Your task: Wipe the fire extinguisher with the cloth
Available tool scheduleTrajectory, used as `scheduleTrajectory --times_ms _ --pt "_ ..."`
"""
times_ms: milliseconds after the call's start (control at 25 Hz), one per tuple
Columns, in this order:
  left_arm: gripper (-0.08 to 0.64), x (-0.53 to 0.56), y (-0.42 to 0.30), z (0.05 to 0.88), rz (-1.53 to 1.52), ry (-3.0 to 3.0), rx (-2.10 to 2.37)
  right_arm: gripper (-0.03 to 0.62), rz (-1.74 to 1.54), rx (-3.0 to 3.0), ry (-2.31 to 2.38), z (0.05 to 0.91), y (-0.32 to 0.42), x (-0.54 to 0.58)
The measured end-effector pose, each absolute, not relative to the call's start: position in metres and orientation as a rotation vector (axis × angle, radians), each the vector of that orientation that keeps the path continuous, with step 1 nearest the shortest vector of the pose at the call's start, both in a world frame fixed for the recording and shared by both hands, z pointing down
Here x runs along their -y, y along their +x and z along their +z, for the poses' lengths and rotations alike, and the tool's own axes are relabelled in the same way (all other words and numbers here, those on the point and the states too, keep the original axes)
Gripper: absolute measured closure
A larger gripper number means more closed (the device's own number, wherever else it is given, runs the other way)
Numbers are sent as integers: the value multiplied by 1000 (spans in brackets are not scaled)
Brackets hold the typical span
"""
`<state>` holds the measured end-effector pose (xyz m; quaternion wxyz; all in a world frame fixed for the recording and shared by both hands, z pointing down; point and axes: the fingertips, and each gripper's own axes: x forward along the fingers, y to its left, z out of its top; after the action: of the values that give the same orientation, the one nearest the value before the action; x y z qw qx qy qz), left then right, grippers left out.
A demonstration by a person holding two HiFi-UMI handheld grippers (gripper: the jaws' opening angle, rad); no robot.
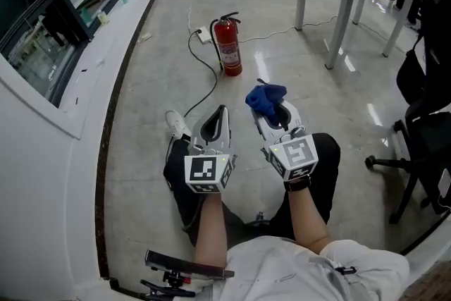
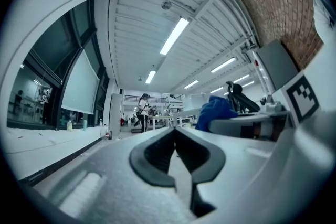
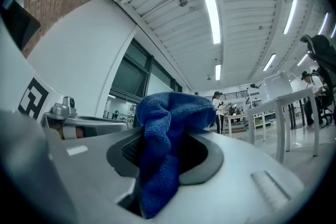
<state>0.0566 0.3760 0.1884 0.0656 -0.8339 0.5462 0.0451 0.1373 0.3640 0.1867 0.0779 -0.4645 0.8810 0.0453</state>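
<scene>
Head view: the red cylindrical metal fire extinguisher (image 1: 228, 47) stands upright on the grey floor (image 1: 296, 74), its long axis vertical. It is well ahead of both grippers, almost straight ahead of the left gripper (image 1: 220, 115) and ahead and to the left of the right gripper (image 1: 276, 115). The right gripper carries the bunched blue woven cloth (image 1: 266, 98) at its tip, so my judgement is that its reach must go forward and slightly leftward.

Left gripper view: the left gripper (image 2: 175, 136) has its jaws closed together with nothing between them.

Right gripper view: the right gripper (image 3: 168, 136) is clamped on the cloth (image 3: 167, 139), which bulges above the jaws. The extinguisher does not show here.
</scene>
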Motion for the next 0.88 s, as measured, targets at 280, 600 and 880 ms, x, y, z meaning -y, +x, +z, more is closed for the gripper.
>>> scheduleTrajectory --times_ms 280,600,880 --pt "558 -283 37 223 130 -2586 -1713 454 34 -2701 -1409 233 121 -271" --pt "558 -186 13 228 102 -2601 -1685 456 90 -2720 -1434 229 97 -178" --pt "558 -112 -6 214 81 -2634 -1559 463 49 -2680 -1546 234 77 -109"
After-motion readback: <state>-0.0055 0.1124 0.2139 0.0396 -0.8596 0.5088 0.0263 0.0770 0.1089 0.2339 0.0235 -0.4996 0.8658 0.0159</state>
